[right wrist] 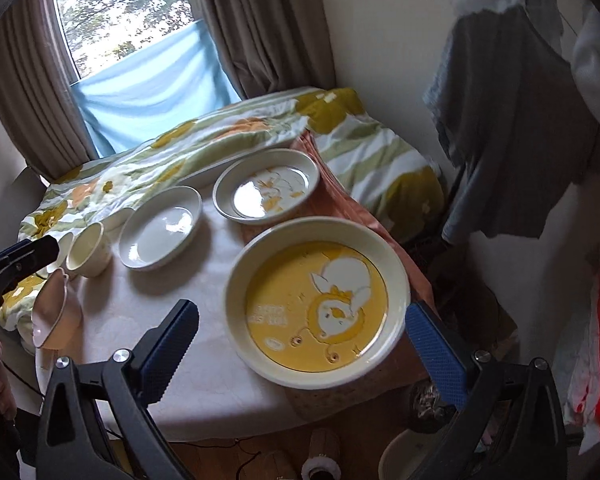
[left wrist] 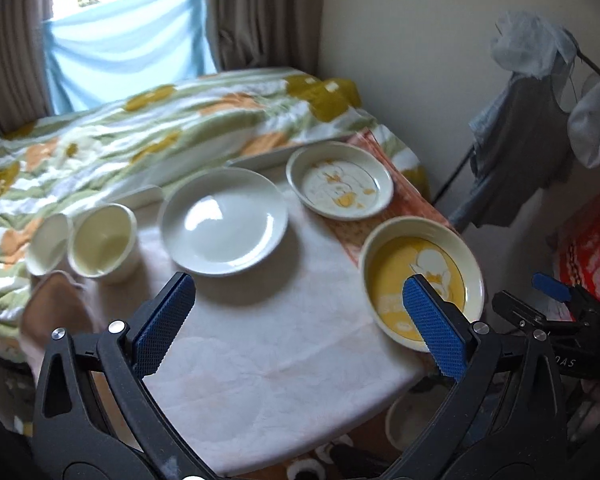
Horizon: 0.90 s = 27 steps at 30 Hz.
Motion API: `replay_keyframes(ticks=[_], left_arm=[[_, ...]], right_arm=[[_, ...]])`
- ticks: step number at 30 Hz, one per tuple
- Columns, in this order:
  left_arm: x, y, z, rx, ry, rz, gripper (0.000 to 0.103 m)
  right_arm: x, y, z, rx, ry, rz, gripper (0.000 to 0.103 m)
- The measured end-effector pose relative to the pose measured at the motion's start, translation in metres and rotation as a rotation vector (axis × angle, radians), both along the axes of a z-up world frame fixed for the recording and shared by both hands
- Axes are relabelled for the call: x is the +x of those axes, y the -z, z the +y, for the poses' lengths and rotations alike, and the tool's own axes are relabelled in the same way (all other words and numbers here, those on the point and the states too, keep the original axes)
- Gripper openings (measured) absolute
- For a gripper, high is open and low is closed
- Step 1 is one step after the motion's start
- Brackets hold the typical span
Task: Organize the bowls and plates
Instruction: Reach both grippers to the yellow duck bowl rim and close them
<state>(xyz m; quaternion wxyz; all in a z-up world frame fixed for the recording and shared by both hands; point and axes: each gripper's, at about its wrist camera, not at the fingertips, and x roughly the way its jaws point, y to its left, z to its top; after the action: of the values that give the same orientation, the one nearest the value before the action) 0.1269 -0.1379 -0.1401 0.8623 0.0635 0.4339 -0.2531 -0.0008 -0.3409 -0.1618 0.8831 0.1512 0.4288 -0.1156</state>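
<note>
On a white-clothed table (left wrist: 260, 340) (right wrist: 204, 372) lie a yellow cartoon plate (left wrist: 396, 276) (right wrist: 312, 300) at the right edge, a white plate with orange print (left wrist: 338, 184) (right wrist: 266, 192) behind it, and a plain white plate (left wrist: 224, 226) (right wrist: 160, 228) in the middle. Two cream cups (left wrist: 102, 244) (right wrist: 86, 250) stand at the left, beside a tipped pinkish bowl (left wrist: 54, 304) (right wrist: 52, 316). My left gripper (left wrist: 300, 320) hangs open over the table's near side. My right gripper (right wrist: 302, 344) is open, its fingers either side of the yellow plate, holding nothing.
A bed with a flowered quilt (left wrist: 120, 136) (right wrist: 204, 140) borders the table's far side. Clothes hang on a rack (left wrist: 528, 140) (right wrist: 512, 140) at the right. A white tray (left wrist: 268, 158) lies at the table's far edge. A bowl (left wrist: 408, 420) sits on the floor below.
</note>
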Motion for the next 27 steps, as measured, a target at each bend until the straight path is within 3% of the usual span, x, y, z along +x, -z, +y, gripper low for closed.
replay_keyframes(ticks=[4, 7, 9, 11, 12, 17, 24, 27], left_arm=[[0.021, 0.057, -0.053, 0.041, 0.091, 0.119, 0.100], [0.030, 0.093, -0.078, 0.060, 0.145, 0.182, 0.092], [0.034, 0.115, -0.093, 0.062, 0.179, 0.237, 0.088], [0.036, 0.130, -0.098, 0.067, 0.189, 0.286, 0.074], [0.037, 0.136, -0.103, 0.071, 0.192, 0.302, 0.072], [0.041, 0.148, -0.113, 0.083, 0.211, 0.321, 0.063], [0.050, 0.153, -0.120, 0.086, 0.220, 0.336, 0.042], [0.053, 0.154, -0.123, 0.079, 0.228, 0.337, 0.032]], right_arm=[[-0.007, 0.039, -0.035, 0.062, 0.049, 0.040, 0.097], [-0.006, 0.065, -0.056, 0.111, 0.065, 0.064, 0.084], [-0.003, 0.082, -0.067, 0.158, 0.068, 0.078, 0.069], [0.000, 0.095, -0.077, 0.207, 0.070, 0.088, 0.059], [0.001, 0.099, -0.081, 0.225, 0.073, 0.089, 0.055], [0.008, 0.108, -0.092, 0.276, 0.060, 0.070, 0.032], [0.020, 0.111, -0.099, 0.282, 0.037, 0.049, 0.016], [0.026, 0.113, -0.101, 0.279, 0.027, 0.052, 0.015]])
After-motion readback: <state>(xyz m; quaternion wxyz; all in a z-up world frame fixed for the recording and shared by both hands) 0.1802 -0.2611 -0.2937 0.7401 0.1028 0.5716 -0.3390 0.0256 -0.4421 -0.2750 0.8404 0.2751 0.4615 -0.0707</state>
